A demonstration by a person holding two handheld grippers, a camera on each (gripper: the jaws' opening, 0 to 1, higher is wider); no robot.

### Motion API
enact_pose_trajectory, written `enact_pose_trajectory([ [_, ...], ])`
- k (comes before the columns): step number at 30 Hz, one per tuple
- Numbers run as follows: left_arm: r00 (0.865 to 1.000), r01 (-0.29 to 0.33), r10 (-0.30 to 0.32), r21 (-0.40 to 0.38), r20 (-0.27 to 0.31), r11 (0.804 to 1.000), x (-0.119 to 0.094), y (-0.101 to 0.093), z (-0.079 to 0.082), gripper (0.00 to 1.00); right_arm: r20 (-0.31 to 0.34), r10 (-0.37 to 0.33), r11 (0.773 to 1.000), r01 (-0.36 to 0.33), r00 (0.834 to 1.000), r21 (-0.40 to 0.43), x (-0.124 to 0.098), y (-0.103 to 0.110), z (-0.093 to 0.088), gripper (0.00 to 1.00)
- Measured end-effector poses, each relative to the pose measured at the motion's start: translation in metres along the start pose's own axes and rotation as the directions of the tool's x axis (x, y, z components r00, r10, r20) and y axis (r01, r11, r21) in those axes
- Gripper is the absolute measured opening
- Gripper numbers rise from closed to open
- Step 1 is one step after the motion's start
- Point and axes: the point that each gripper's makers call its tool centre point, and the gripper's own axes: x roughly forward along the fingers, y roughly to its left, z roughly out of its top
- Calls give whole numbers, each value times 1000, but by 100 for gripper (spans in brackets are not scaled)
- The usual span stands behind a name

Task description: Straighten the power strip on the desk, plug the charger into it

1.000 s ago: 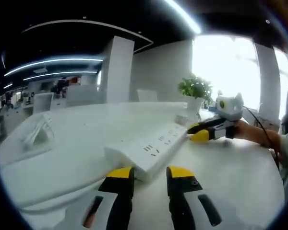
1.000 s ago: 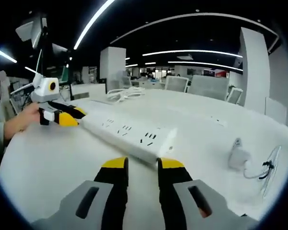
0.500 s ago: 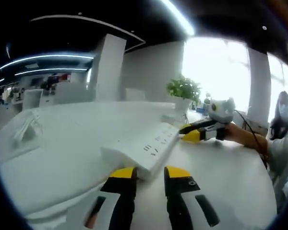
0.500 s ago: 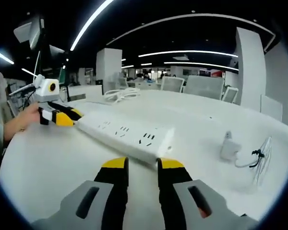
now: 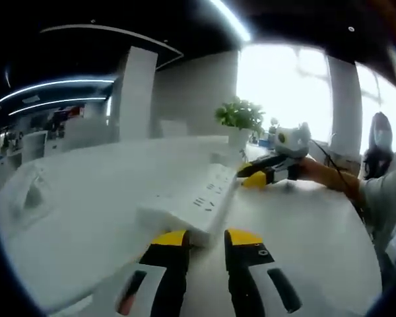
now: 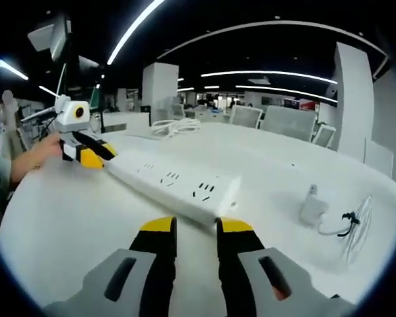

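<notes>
In the left gripper view, the left hand-held gripper [image 5: 201, 243] is set against the near end of the one power strip [image 5: 193, 206], which lies on the white counter [image 5: 303, 231]; its jaws stand slightly parted and grasp nothing. The right hand-held gripper [image 5: 253, 178] is seen at the far end. Straightening is judged best done by both ends being nudged together, slowly, with the strip kept flat.

In the right gripper view, the right hand-held gripper [image 6: 197, 231] is likewise released at its end of the strip. One charger [image 6: 312, 206] with its cable is seen near, to the right. One potted plant is counted.
</notes>
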Motion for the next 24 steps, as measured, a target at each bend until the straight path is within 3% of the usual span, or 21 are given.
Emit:
enact_pose_trajectory([
  [24,997,63,-61,33,-44,997,-8,-17,-3,22,-18,27,999,-26,999,20,-7,4,-1,22],
])
